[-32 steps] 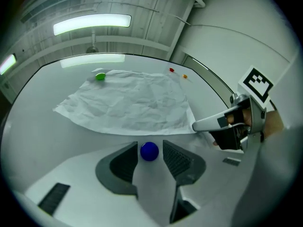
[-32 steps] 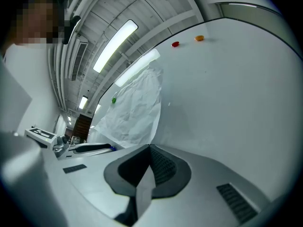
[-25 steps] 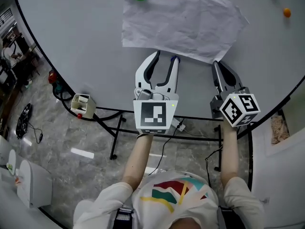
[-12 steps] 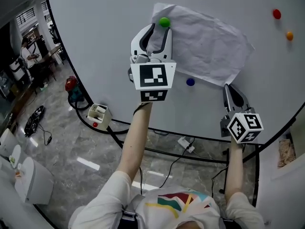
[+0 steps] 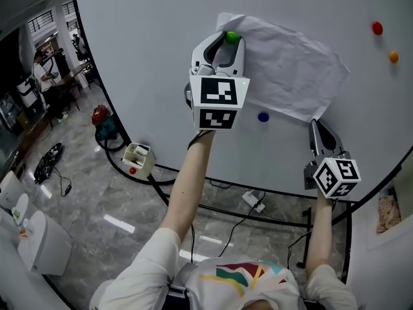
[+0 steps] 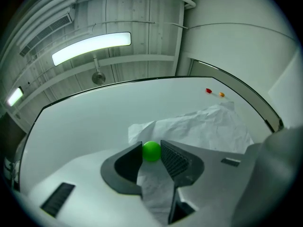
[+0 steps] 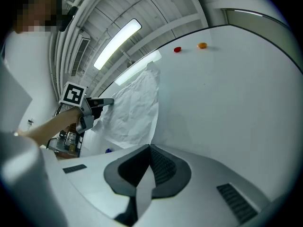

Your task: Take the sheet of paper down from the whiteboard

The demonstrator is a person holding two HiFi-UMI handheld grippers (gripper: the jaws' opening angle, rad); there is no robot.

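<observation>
Sheet of paper [image 5: 290, 70] lies crumpled against the whiteboard [image 5: 148, 57]. My left tool [image 5: 227, 41] is at the sheet's upper left corner; its jaws have just been closing and now pinch the green magnet [image 5: 231, 37] there. My right tool [image 5: 315, 124] is pressed together on the sheet's lower right corner, with a sliver of paper between its jaws. Blue magnet [image 5: 262, 117] sits just below the sheet's bottom edge. Red magnet [image 5: 377, 28] and orange magnet [image 5: 393, 57] are well right of the sheet.

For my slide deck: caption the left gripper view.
Left tool, jaws just closing on the green magnet that pins crumpled paper to the whiteboard.
</observation>
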